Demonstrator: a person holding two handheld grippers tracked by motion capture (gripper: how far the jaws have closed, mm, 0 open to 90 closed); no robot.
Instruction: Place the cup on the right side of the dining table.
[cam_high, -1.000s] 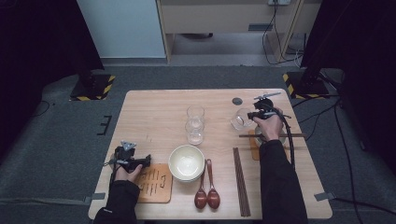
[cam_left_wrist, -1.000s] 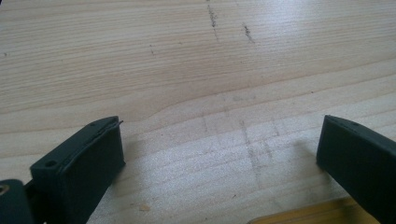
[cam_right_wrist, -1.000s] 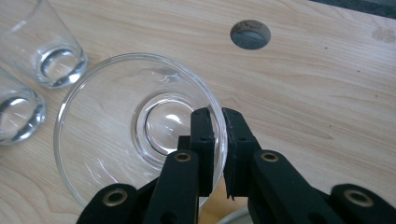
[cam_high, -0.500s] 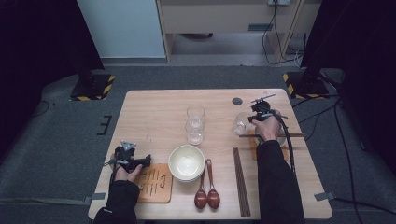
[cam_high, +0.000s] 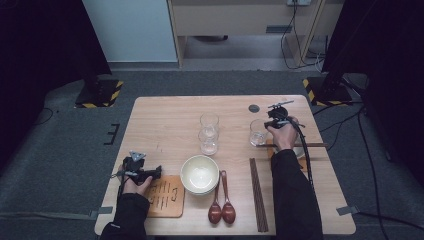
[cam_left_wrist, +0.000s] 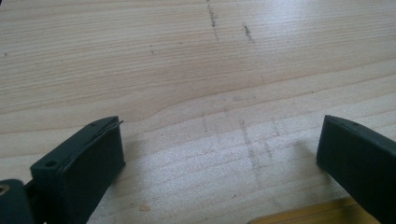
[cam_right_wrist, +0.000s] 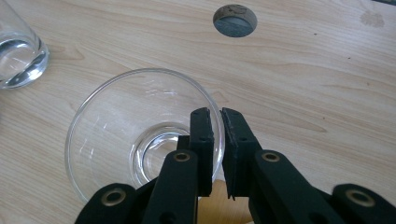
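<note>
A clear empty glass (cam_high: 258, 132) (cam_right_wrist: 116, 121) stands upright at the right of the wooden table (cam_high: 165, 120). My right gripper (cam_high: 270, 124) (cam_right_wrist: 217, 122) is shut on its rim, one jaw inside the glass and one outside. Whether the glass base rests on the table I cannot tell. At the near left my left gripper (cam_high: 158, 172) (cam_left_wrist: 219, 140) lies low over bare wood. Its jaws are wide open with nothing between them, just beyond a wooden coaster (cam_high: 163, 196) (cam_left_wrist: 303, 214).
Two stacked glasses (cam_high: 209, 133) (cam_right_wrist: 18, 51) stand mid-table, with a cream bowl (cam_high: 200, 174) nearer. Two brown spoons (cam_high: 221, 206) and dark chopsticks (cam_high: 258, 195) lie at the front. A chopstick (cam_high: 300, 145) crosses an orange coaster (cam_high: 271, 148) by the right hand. A round cable hole (cam_high: 254, 108) (cam_right_wrist: 235, 20) lies behind.
My right gripper and the glass have shifted slightly toward the near side. The left gripper has stayed where it was.
</note>
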